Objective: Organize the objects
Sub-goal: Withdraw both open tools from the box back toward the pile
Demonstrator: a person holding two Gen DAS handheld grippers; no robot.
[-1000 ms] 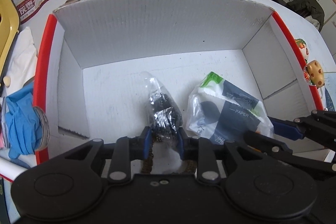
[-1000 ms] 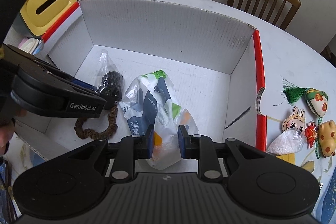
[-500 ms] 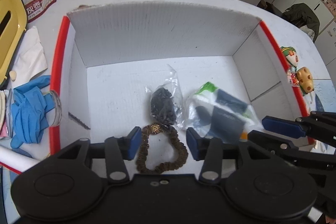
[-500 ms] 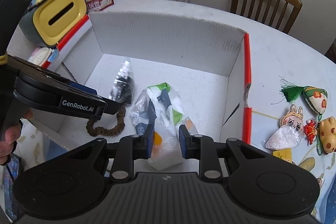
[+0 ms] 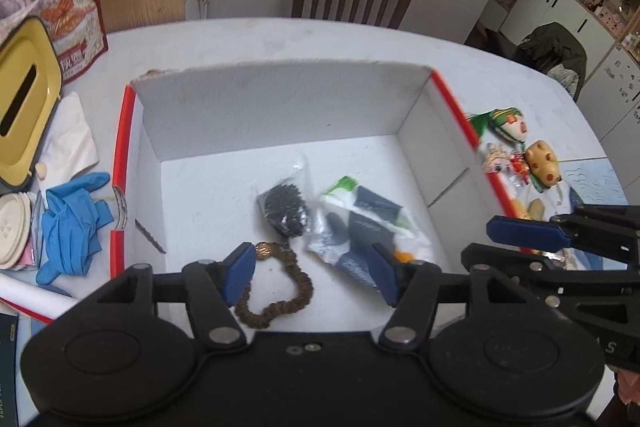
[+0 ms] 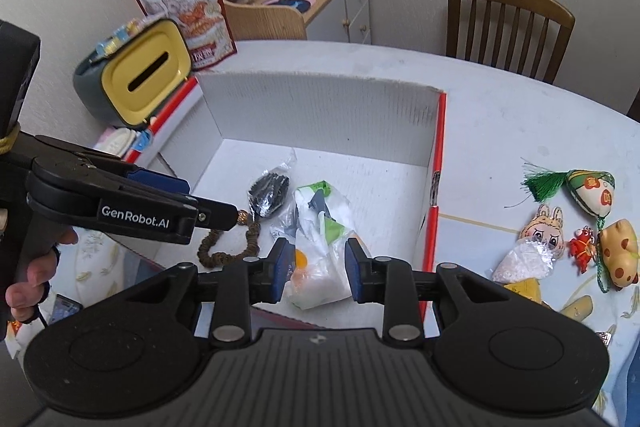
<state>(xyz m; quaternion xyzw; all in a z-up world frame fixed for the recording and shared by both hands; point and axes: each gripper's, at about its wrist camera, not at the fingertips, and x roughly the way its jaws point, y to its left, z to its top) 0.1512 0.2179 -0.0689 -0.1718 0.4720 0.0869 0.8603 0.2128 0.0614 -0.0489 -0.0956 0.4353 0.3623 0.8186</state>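
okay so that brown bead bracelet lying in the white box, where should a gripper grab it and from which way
Probably pinch one side of the bead bracelet loop from straight above, jaws straddling the strand. It lies flat as an open ring on the box floor, so only a thin strand offers grip; the side away from the clear bag is freest.

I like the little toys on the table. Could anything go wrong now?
Perhaps. The right gripper is opening over the white packet; the plastic could cling and lift out of the box. The left gripper, opening above the bead bracelet, might snag it. The toys lie outside, apart.
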